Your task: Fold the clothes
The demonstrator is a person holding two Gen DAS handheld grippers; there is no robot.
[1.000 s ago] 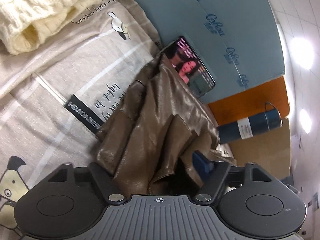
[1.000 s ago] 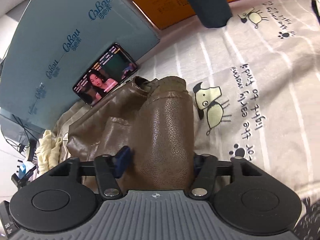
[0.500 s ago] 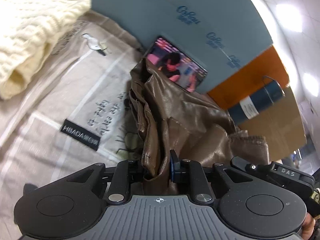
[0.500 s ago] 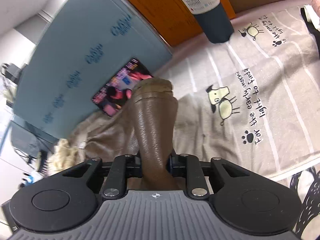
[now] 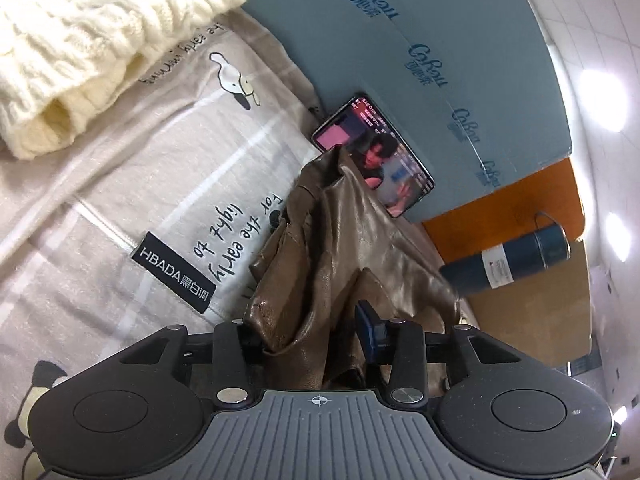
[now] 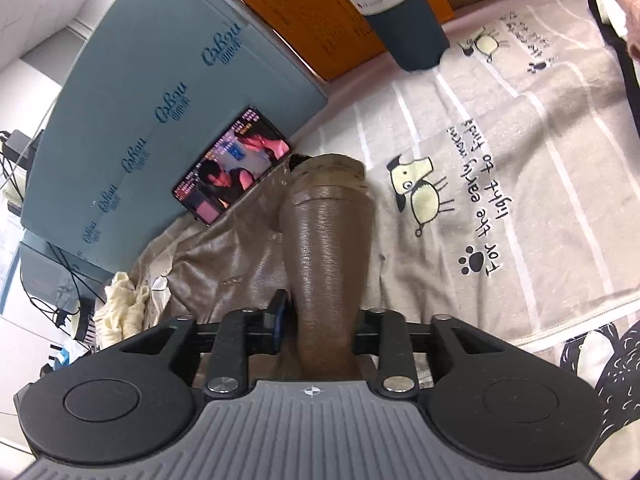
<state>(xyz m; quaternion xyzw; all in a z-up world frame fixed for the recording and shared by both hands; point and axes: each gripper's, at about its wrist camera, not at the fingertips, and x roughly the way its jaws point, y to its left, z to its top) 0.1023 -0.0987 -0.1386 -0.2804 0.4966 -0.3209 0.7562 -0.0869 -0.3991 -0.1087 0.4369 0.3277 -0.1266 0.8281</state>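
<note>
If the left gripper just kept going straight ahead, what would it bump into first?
The brown leather jacket, already bunched between the left gripper's fingers. Beyond it stands the phone, probably next, though depth is unclear.

Each hand-held gripper, left [image 5: 310, 330] and right [image 6: 318, 326], has a ribbed grey body, black round-capped wings, silver screws, a crosshair mark and blue pads [image 5: 369, 330].

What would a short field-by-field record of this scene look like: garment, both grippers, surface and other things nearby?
garment: brown leather jacket, crumpled, one sleeve stretched out
left gripper: open, jacket fabric between the fingers
right gripper: open around the sleeve
surface: printed bedsheet
nearby: cream sweater, phone leaning on a blue board, dark bottle
</note>
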